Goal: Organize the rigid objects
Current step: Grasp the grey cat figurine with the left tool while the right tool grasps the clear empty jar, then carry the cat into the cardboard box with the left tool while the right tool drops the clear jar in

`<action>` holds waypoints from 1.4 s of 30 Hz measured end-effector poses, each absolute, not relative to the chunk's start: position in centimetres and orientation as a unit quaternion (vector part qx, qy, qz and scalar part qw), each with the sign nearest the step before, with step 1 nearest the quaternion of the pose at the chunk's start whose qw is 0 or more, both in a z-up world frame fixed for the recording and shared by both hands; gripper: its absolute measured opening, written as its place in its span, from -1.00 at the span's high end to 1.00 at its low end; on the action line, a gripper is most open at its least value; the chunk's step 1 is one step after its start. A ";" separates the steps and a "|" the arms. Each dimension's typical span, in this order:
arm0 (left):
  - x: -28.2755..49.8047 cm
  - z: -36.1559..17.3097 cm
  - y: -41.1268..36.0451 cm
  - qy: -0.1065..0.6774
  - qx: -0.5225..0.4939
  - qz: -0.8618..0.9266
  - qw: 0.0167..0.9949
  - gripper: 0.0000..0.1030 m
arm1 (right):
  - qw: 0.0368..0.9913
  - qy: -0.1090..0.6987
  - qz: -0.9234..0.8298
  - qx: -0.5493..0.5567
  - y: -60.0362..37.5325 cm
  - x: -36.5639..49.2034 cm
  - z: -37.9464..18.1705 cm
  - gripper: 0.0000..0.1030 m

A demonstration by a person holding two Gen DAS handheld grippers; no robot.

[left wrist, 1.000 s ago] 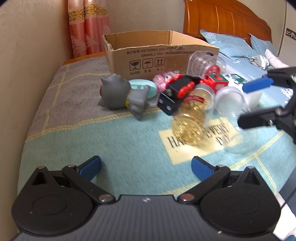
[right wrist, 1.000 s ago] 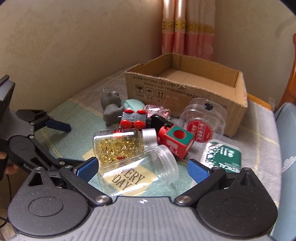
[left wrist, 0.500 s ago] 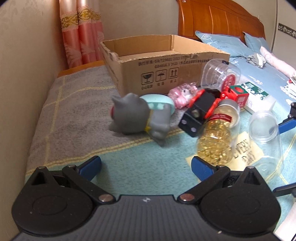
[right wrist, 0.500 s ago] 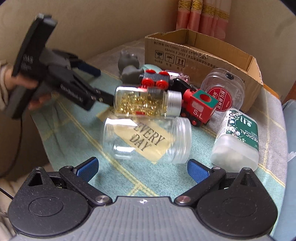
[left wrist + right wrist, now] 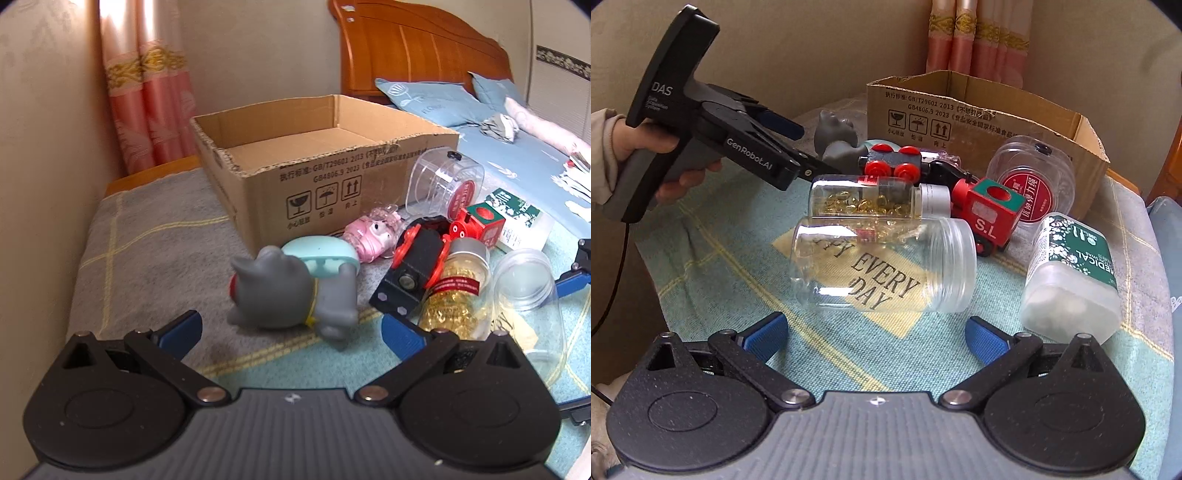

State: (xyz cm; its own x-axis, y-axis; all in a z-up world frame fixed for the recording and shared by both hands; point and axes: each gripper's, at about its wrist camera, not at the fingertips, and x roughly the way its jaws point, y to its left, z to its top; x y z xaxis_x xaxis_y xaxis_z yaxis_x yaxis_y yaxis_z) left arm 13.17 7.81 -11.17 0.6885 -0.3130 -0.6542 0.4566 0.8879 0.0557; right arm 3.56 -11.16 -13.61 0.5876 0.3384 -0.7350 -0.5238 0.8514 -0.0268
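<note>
A grey cat figure (image 5: 284, 291) lies on its side just ahead of my open, empty left gripper (image 5: 291, 332), which also shows in the right wrist view (image 5: 798, 144) beside the cat (image 5: 834, 136). An empty clear jar (image 5: 882, 266) lies on its side right in front of my open, empty right gripper (image 5: 875, 332). Behind it lie a bottle of golden capsules (image 5: 875, 195), a red and black toy train (image 5: 960, 192), a round clear tub with a red label (image 5: 1030, 184) and a green-labelled white bottle (image 5: 1071, 277). The open cardboard box (image 5: 317, 166) stands behind them.
The things lie on a green and grey blanket (image 5: 147, 254) on a bed. A pink toy (image 5: 373, 236) and a teal object (image 5: 325, 254) lie by the box. Wall at left, pink curtain (image 5: 147, 92) and wooden headboard (image 5: 413, 55) behind, pillows at the far right.
My left gripper has moved forward and closer to the grey cat. My right gripper has closed in on the empty clear jar. Both stay open.
</note>
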 end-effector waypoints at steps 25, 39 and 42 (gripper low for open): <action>15.0 -10.7 7.8 0.343 0.094 -0.227 0.907 -0.42 | 0.890 0.380 0.218 -0.127 -9.0 5.8 -11.1 -0.83; 13.7 -3.7 6.8 0.360 0.096 -0.191 0.908 -0.41 | 0.896 0.358 0.232 -0.121 -11.3 5.2 -6.5 -0.83; 14.4 -1.4 5.8 0.344 0.101 -0.206 0.911 -0.41 | 0.901 0.342 0.233 -0.126 -12.1 5.9 -4.6 -0.83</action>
State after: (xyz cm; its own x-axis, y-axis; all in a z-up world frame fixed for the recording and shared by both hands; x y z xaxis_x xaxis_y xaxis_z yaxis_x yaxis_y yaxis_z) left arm 14.43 5.82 -1.41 0.6790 -0.3051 -0.6678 0.4440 0.8950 0.0425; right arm 5.86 -12.06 -4.58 0.6567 0.3346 -0.6758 -0.5071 0.8593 -0.0673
